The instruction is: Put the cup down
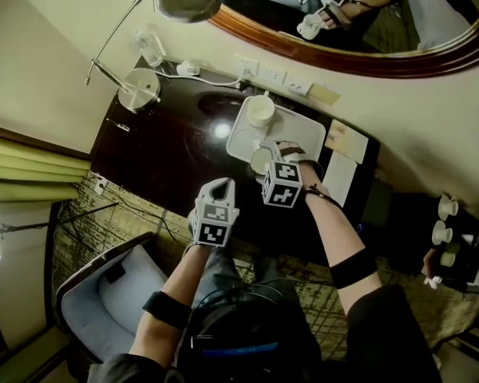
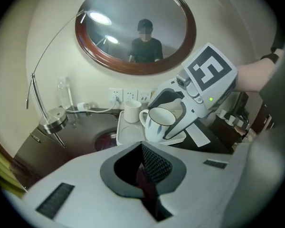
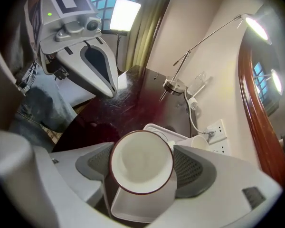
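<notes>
The right hand-held gripper (image 1: 265, 161) has its jaws spread wide and clamped on the sides of the cup (image 3: 141, 161), mouth up, over the near edge of the tray (image 1: 297, 128) on the counter (image 1: 168, 150); I cannot tell whether its base touches the tray. This looks like the carry just ahead of the set-down. The next move calls for lowering it level onto bare tray, apart from the second cup (image 1: 260, 110), then releasing, while the left hand-held gripper (image 2: 145, 175) waits closed and empty.
</notes>
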`<state>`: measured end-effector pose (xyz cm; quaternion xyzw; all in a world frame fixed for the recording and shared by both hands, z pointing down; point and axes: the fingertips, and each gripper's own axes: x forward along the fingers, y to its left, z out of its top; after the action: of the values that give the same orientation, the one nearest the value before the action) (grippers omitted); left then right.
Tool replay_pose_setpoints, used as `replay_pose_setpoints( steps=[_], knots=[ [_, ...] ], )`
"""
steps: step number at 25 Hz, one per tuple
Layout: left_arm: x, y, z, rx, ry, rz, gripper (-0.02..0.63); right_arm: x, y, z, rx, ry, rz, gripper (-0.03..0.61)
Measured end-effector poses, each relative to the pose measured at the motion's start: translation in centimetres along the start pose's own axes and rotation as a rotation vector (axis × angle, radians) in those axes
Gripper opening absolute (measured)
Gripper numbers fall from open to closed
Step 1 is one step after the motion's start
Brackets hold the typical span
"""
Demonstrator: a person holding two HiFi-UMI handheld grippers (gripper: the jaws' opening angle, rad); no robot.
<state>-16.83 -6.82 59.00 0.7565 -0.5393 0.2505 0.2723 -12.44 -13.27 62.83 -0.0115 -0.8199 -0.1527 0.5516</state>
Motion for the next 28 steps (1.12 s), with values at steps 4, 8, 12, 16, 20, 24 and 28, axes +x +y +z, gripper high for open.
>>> replay_pose_setpoints(
  steps=[4, 8, 12, 16, 20, 24, 28],
  knots=[
    [1.1, 2.5, 1.3, -0.007, -0.011, 0.000, 0.000, 2.0, -2.7, 1.6, 0.007, -0.004, -0.001, 0.407],
    [2.0, 4.4, 2.1, -0.007, -0.013, -0.005, 0.000, 3.8, -4.6, 2.9, 0.002, -0.010, 0.002, 0.407],
    [2.6, 6.1, 2.3, -0.006, -0.011, -0.007, 0.000, 5.8, -5.3, 3.1, 0.010, -0.002, 0.021, 0.407],
    [2.8, 7.4, 2.1, -0.011, -0.010, 0.000, 0.000, 7.0, -5.8, 3.2, 0.001, 0.008, 0.028, 0.407],
    [3.0, 7.8, 1.9, -0.019, -0.009, -0.003, 0.000, 7.6, -5.9, 3.2, 0.003, 0.013, 0.036, 0.407],
    [3.3, 8.0, 1.9, -0.023, -0.009, -0.006, 0.000, 8.2, -5.8, 3.0, -0.003, 0.027, 0.051, 0.408],
    [3.3, 8.1, 1.8, -0.024, -0.011, -0.005, 0.000, 8.3, -5.7, 2.7, -0.007, 0.027, 0.050, 0.411]
  ],
)
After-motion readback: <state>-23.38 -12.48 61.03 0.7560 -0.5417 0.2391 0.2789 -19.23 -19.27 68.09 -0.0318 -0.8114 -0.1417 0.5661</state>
